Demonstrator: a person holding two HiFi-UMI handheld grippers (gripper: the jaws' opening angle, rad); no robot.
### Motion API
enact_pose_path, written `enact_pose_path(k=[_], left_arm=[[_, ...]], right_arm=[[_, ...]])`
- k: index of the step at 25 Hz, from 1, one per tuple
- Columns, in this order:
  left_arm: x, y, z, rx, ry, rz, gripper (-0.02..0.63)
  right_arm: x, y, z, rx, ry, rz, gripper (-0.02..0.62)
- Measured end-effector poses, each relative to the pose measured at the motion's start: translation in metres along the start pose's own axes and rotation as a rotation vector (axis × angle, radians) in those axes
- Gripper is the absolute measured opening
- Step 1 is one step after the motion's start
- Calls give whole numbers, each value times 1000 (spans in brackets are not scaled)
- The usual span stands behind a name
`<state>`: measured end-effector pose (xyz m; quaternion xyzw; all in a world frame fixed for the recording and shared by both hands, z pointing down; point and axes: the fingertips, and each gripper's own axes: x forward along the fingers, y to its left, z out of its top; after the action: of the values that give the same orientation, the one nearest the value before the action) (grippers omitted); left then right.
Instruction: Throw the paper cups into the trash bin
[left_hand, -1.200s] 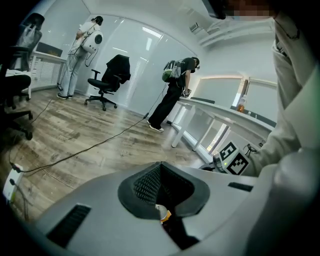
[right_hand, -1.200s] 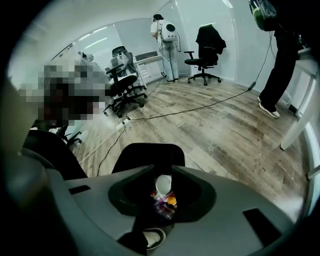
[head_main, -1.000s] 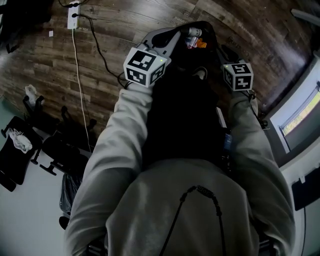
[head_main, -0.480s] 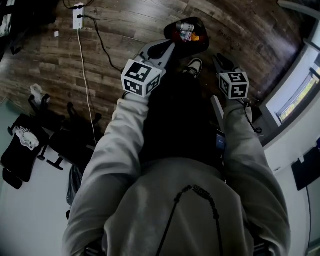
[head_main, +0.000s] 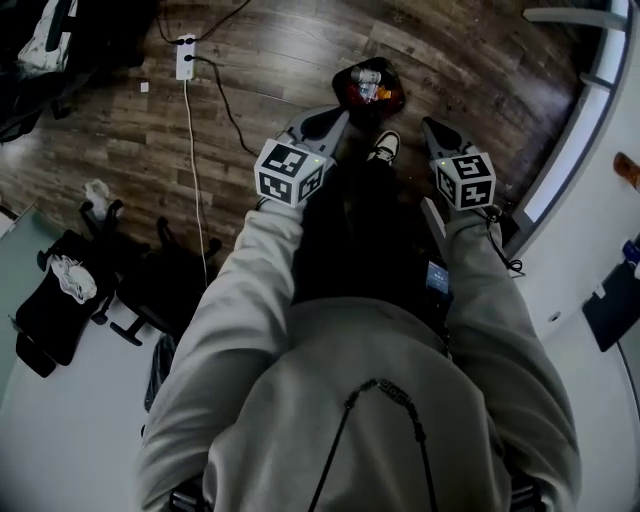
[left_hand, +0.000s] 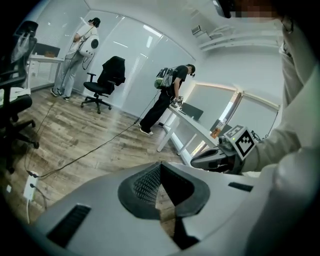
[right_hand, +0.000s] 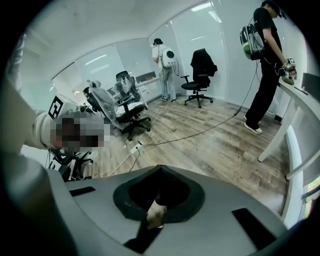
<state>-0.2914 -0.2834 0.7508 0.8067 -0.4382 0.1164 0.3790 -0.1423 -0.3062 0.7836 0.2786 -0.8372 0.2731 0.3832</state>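
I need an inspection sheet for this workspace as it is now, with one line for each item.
Surface: dark wood floor.
Job's things: trash bin ahead of the shoe; pale paper cups and something orange inside.
Clutter: black office chairs, white cloth on one.
Grippers: left gripper shut, empty; right gripper jaws just closed, no cup held.
Cables: power strip with white cable across the floor.
Surroundings: white desk, another person standing at it.
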Motion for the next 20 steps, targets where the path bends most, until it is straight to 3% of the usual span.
enact_pose_path(k=[10,14,20], left_arm=[[-48,-38,99,146,-128,6,5],[-74,-63,144,194,-190,-3,5],[-126,-92,262,339,-330,-31,5]], right_arm=[[-67,37,71,-115,-98,10,18],[-108,46,105,-116,-170,-2,18],[-190,56,238,-189,-386,-77,18]])
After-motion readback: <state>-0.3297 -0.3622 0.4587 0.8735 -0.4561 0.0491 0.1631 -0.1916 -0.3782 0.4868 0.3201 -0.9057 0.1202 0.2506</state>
